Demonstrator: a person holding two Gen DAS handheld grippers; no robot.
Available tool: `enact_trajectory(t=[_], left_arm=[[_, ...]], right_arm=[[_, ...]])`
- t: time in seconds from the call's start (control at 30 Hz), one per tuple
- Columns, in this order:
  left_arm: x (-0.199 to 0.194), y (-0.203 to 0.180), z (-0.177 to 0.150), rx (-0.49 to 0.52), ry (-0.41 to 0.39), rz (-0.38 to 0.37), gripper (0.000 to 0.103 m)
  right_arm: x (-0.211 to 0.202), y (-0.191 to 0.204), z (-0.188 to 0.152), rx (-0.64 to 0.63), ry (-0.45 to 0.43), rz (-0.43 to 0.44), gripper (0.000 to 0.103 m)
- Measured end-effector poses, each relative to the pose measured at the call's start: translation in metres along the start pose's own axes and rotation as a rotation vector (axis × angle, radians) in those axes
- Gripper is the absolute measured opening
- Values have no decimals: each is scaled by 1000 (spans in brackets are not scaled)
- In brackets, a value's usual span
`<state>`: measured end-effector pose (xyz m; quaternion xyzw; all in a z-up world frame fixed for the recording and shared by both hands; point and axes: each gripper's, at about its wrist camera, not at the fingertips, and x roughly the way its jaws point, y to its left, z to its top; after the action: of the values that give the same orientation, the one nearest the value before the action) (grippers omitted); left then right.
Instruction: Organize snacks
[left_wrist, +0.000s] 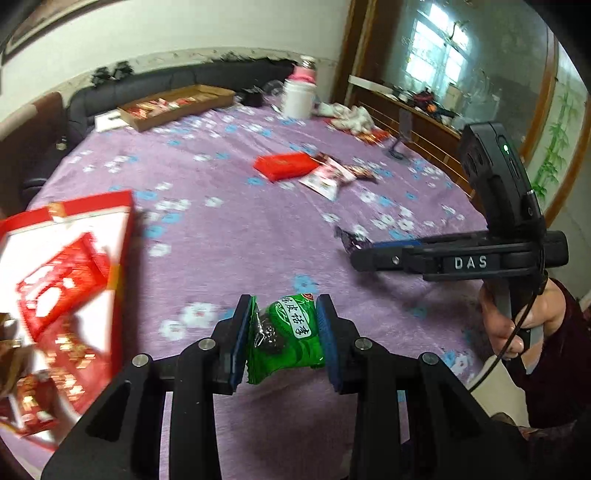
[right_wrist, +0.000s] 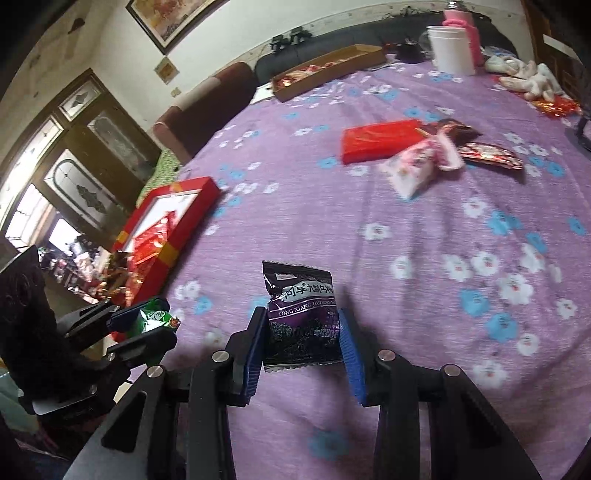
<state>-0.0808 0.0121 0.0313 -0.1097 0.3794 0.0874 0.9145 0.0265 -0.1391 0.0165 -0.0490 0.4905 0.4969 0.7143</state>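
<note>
**Two handheld grippers, each carrying a snack packet over a purple floral tablecloth**

A small green snack packet (left_wrist: 284, 338) sits pinched between the blue pads of the left gripper (left_wrist: 285, 339), at about 6 o'clock in the left wrist view. The packet bulges between the narrow-set fingers; its lower end is hidden behind them.

A dark purple snack packet (right_wrist: 301, 317) stands upright between the fingers of the right gripper (right_wrist: 303, 345), at 6 o'clock in the right wrist view. The left pad presses its edge, and the right pad meets its lower corner, so it is held. From the left camera this gripper appears side-on at 3 o'clock, with only a sliver of the purple wrapper showing at its tip.

A person's hand (left_wrist: 517, 325) grips the right tool's handle at the frame edge, partly cut off.

At 9 o'clock in both views lies an open red gift box (right_wrist: 173, 221) with a white lining and red wrappers inside; it is heavily blurred in the left view and cut by the frame.

Toward 12 to 1 o'clock, well apart from the grippers, lie a flat red packet (right_wrist: 380, 142), a pink-and-white packet (right_wrist: 413, 171) and a dark red packet (right_wrist: 491, 153), touching one another.

At the far edge of the tablecloth (right_wrist: 424, 229) rest a shallow cardboard tray (right_wrist: 328, 70) of sweets, too small to make out, and a white tub (right_wrist: 450, 50).
</note>
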Motion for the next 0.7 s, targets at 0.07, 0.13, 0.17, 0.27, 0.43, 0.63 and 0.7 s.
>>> enact_trajectory(t=[0.07,0.13,0.17,0.27,0.43,0.63,0.7], left_arm=[[-12,11,1,-21,-28,21,32],[-24,23,2,-41,-59,43,32],[-30,31,2,-52,-74,63,32],[-47,56,-1,-102,-107,114,32],[-68,96,-12,-186,-139,204,32],[-88,131,-26,-263,-170,335,32],[-89,140,-28,-278,-166,377,32]], right_arm=[[6,14,3,-21,9,11,39],[10,28,9,-42,12,26,39],[14,36,13,-56,13,41,39],[24,63,24,-101,11,72,39],[48,123,44,-196,14,143,39],[78,181,56,-268,9,196,39],[85,195,57,-288,15,207,39]])
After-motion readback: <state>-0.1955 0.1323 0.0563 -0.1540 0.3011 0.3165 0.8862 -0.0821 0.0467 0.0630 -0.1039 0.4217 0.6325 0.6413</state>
